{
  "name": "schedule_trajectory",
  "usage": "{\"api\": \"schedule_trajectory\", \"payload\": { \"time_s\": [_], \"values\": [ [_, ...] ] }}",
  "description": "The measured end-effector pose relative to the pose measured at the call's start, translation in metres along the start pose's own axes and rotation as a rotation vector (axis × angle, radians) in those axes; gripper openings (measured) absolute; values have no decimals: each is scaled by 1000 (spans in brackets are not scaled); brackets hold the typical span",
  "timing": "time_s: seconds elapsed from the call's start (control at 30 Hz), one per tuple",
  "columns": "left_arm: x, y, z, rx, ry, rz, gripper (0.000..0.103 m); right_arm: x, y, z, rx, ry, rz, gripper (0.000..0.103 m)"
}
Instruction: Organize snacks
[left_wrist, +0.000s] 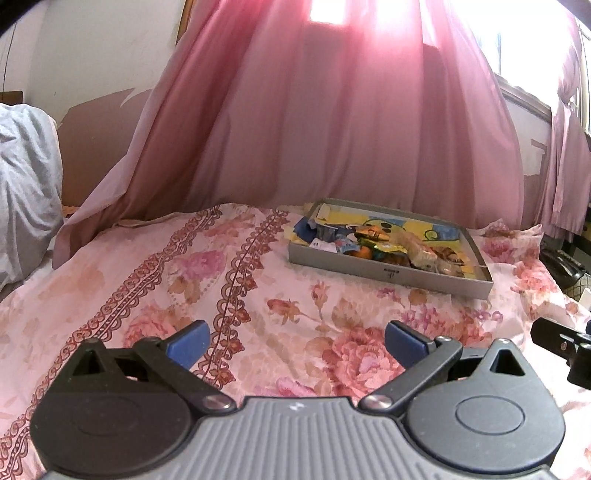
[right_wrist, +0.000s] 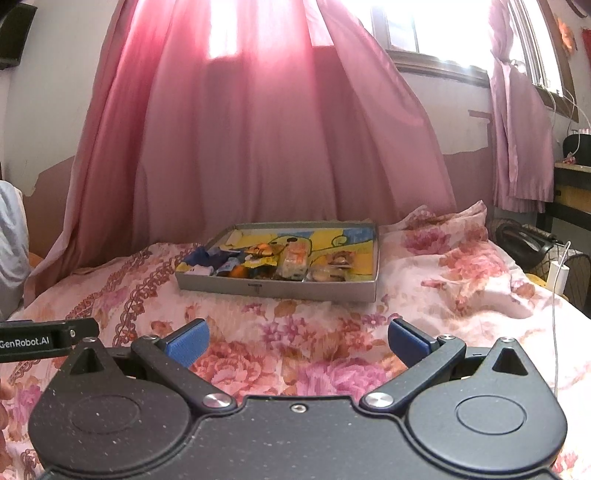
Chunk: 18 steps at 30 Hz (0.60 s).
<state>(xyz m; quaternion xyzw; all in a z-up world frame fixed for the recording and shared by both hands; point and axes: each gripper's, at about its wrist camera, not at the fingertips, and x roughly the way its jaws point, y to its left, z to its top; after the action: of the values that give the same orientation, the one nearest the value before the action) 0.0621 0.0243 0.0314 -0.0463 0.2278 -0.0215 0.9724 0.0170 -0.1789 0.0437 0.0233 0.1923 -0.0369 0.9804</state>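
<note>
Pink curtains (right_wrist: 258, 129) hang behind a bed covered by a rose-printed floral bedspread (left_wrist: 258, 295), and toward its far edge sits a shallow grey cardboard tray with a yellow cartoon lining (right_wrist: 273, 288). Our mixed wrapped snacks (right_wrist: 266, 262) lie heaped along the tray's near wall, touching one another, and we see none loose on the bedspread. We hold the left tongs (left_wrist: 297, 343) and right tongs (right_wrist: 297, 341) low over the near edge of the bed, both spread wide and carrying nothing. Whether sorting inside the tray is pending or finished, we cannot tell. Any pick, we judge, should take one wrapper by a free edge, approaching from above so neighbours stay put.
</note>
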Motion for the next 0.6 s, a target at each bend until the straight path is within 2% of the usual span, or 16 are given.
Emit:
{"api": "schedule_trajectory", "payload": {
  "time_s": [0.37,0.5,0.6],
  "values": [
    [2,1,-3,9,7,-3,103,6,3,-3,-11,23,2,102],
    [5,0,-4,7,33,19,103,7,2,-3,-13,26,4,102],
    [7,1,-6,0,53,3,102,7,2,-3,-14,28,2,102]
  ]
}}
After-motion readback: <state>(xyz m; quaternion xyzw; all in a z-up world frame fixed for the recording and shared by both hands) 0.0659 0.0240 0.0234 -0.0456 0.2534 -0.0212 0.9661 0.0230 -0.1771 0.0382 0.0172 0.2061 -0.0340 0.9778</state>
